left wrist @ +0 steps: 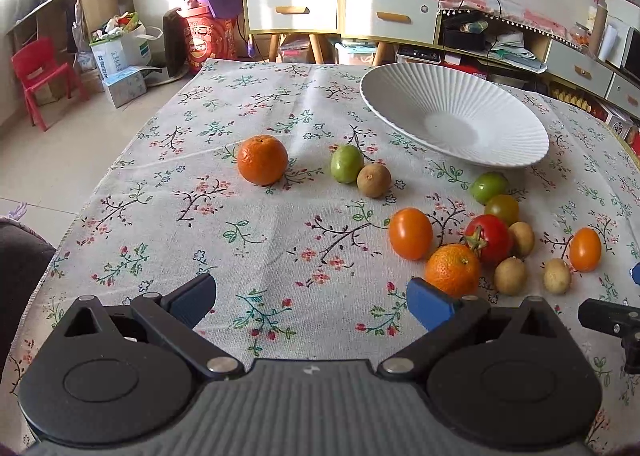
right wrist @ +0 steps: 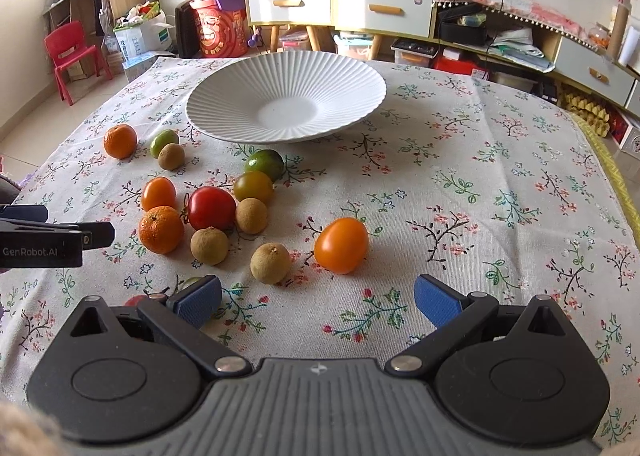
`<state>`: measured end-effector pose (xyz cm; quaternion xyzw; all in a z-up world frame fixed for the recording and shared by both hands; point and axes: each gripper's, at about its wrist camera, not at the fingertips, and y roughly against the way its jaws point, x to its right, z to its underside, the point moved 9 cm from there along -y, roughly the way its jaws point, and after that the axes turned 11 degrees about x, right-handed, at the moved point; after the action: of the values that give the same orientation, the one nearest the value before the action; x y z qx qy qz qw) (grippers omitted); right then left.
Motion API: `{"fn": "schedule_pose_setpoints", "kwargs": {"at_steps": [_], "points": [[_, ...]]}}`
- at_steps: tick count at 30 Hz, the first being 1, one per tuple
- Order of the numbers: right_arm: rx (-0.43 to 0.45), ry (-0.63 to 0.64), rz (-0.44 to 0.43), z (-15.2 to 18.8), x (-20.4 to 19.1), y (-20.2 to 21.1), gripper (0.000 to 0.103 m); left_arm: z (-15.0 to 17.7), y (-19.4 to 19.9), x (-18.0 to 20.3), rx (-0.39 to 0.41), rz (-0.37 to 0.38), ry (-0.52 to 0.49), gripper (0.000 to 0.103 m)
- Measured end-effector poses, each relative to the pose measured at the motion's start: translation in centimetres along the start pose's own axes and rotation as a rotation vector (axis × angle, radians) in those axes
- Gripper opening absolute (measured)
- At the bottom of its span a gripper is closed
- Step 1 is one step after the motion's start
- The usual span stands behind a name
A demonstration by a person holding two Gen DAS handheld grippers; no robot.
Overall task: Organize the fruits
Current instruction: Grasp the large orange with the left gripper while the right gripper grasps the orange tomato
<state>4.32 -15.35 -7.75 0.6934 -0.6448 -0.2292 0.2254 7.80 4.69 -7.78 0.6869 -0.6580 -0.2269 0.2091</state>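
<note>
A white ribbed plate (left wrist: 400, 96) (right wrist: 224, 104) stands empty at the back of the floral tablecloth. Loose fruit lies in front of it: a tangerine (left wrist: 262, 160) (right wrist: 120, 141) at the left with a green fruit (left wrist: 346, 163) and a brown one (left wrist: 373, 180), then a cluster with a red tomato (left wrist: 494, 238) (right wrist: 211, 208), a second tangerine (left wrist: 453, 270) (right wrist: 161, 229), orange tomatoes (left wrist: 411, 233) (right wrist: 341, 245) and several small brown fruits. My left gripper (left wrist: 312, 302) is open over bare cloth, its right pad beside the second tangerine. My right gripper (right wrist: 318, 302) is open, just short of the orange tomato.
Table edges fall away at the left and right. Behind the table stand a drawer cabinet (left wrist: 340, 12), a low shelf (right wrist: 520, 36) with clutter, a red chair (left wrist: 40, 76) and boxes on the floor. The other gripper's black tip shows at each view's side edge.
</note>
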Motion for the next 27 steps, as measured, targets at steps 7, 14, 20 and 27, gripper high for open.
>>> {"fn": "schedule_pose_setpoints", "kwargs": {"at_steps": [7,14,20,27], "points": [[-0.012,-0.008,0.047,1.9,2.1,-1.0,0.103,0.7,-2.4,-2.4,0.045,-0.038,0.006,0.097],[0.102,0.047,0.022,1.5,1.4,-1.5,0.103,0.0,-4.0,-3.6,0.132,0.006,0.032,0.098],[0.126,0.062,0.003,0.8,1.1,-2.0,0.103,-1.9,-6.5,-4.2,0.136,0.021,0.030,0.098],[0.137,0.068,0.002,0.6,1.0,-2.3,0.103,-2.6,-7.5,-4.0,0.156,0.069,0.039,0.089]]}}
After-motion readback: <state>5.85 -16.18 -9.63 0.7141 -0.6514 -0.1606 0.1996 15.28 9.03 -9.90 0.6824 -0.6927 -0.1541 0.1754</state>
